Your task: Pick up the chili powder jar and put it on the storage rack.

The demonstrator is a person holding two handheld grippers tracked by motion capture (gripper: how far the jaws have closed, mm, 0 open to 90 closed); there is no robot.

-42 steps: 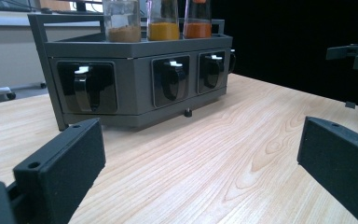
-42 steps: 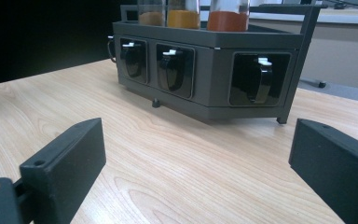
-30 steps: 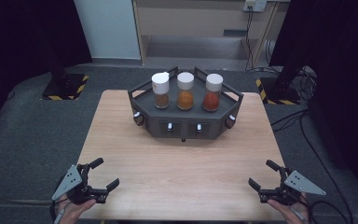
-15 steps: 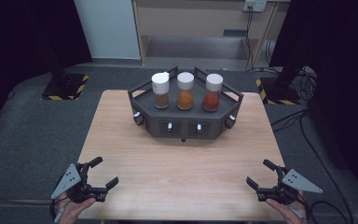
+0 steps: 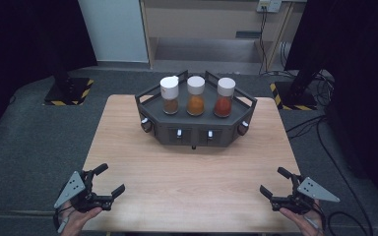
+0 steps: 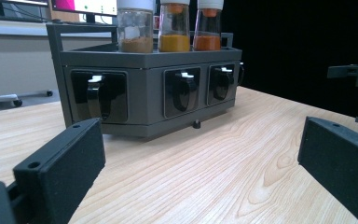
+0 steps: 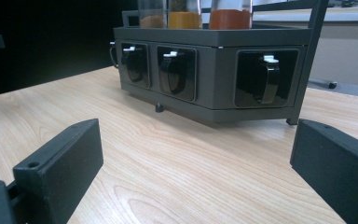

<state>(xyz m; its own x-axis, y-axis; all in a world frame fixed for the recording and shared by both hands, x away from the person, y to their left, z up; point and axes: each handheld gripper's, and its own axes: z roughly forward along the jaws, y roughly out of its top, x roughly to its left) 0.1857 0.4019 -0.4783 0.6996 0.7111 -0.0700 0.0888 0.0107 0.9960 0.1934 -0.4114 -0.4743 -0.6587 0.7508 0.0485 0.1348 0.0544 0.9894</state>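
Both grippers idle on my side. Left gripper point(image 5: 102, 183) sits at the near left corner of the surface point(image 5: 192, 172), jaws spread wide, nothing between them; the hand point(image 5: 76, 216) under it hangs off the near edge. Right gripper point(image 5: 275, 183) is at the near right corner, jaws also wide apart and empty, hand point(image 5: 300, 219) below it at the edge. Both are well apart from the rack point(image 5: 195, 125), which stands at the middle of the far edge, angled front faces toward me. Three jars with white caps stand upright in a row on the rack's top tray: brown spice jar point(image 5: 169, 95) on the left, yellow spice jar point(image 5: 195, 95) in the middle, red spice jar point(image 5: 225, 97) on the right, just beside each other; can't tell if they touch. In the left gripper view the rack point(image 6: 144, 88) shows black knobs point(image 6: 182, 91) set in recesses on its front panels, and the other gripper point(image 6: 354, 74) is visible at the right edge. In the right gripper view the rack point(image 7: 214, 65) sits ahead across bare wood, with the same kind of knob point(image 7: 268, 81) in the nearest panel. The open stretch of surface lies between both grippers and the rack.
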